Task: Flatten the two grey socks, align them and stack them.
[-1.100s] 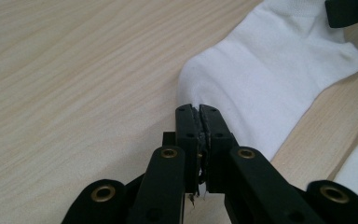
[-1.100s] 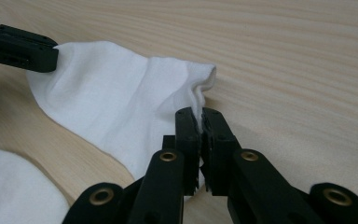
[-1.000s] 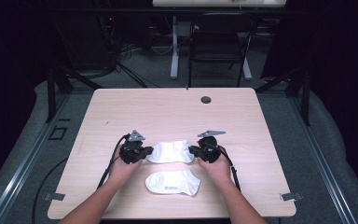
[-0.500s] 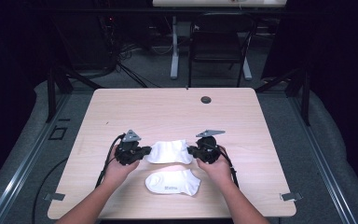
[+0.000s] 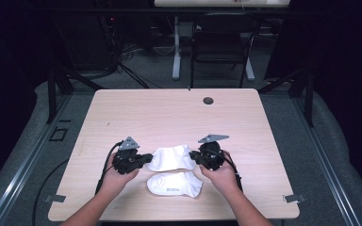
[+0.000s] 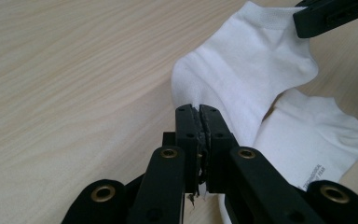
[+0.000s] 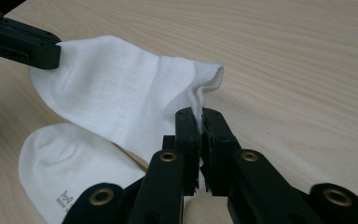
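Observation:
A white sock [image 5: 171, 158] hangs stretched between my two grippers, a little above the wooden table [image 5: 169, 117]. My left gripper [image 5: 147, 157] is shut on its left end, with the cloth pinched between the jaws [image 6: 198, 112]. My right gripper [image 5: 193, 156] is shut on the opposite end of the same sock [image 7: 121, 93], where the fabric bunches at the pads [image 7: 200, 114]. A second white sock [image 5: 174, 184] with small grey print lies flat on the table just below the held one, also seen in the left gripper view [image 6: 307, 140] and in the right gripper view [image 7: 70, 163].
A small dark round grommet [image 5: 208, 100] sits near the table's far edge. Beyond the table stand a chair [image 5: 221, 42] and desk legs on a dark floor. Metal rails run along both sides of the table.
Both grippers have risen slightly with the sock held between them, lifting it off the table. The lower sock has stayed where it was.

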Demonstrator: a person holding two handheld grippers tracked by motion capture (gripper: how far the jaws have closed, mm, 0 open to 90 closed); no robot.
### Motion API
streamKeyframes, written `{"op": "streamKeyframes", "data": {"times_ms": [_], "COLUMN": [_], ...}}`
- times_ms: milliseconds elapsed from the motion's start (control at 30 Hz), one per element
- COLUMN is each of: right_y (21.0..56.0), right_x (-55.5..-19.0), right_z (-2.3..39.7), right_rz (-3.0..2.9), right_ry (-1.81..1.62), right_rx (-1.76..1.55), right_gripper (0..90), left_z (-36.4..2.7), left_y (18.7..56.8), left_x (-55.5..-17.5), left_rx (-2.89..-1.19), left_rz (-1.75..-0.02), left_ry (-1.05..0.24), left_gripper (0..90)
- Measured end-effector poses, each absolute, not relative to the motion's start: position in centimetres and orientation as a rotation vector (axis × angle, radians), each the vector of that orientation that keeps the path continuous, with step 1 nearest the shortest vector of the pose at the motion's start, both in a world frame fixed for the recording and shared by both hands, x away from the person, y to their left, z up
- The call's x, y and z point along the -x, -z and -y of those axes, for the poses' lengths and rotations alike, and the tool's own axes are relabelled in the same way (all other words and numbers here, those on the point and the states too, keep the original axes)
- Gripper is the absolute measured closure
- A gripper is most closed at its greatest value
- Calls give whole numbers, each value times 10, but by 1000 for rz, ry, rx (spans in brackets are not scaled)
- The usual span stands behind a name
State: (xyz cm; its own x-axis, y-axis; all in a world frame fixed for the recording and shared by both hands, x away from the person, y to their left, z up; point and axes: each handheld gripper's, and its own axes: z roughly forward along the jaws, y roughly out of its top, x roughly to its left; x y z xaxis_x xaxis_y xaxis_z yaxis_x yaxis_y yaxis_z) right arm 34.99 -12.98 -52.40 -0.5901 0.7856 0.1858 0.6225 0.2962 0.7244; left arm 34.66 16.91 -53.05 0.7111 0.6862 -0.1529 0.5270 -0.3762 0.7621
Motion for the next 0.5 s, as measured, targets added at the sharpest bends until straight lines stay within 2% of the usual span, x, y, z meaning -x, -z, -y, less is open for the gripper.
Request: {"op": "streamKeyframes", "data": {"times_ms": [500], "right_y": [522], "right_x": [-319], "right_z": [133], "right_rz": [-2394], "right_ry": [-1192], "right_rx": [-1296], "right_gripper": [863], "left_z": [-173], "left_y": [534], "left_x": [-323], "left_rx": [-2051], "left_rz": [-907], "left_ry": [-201], "left_gripper": [874]}}
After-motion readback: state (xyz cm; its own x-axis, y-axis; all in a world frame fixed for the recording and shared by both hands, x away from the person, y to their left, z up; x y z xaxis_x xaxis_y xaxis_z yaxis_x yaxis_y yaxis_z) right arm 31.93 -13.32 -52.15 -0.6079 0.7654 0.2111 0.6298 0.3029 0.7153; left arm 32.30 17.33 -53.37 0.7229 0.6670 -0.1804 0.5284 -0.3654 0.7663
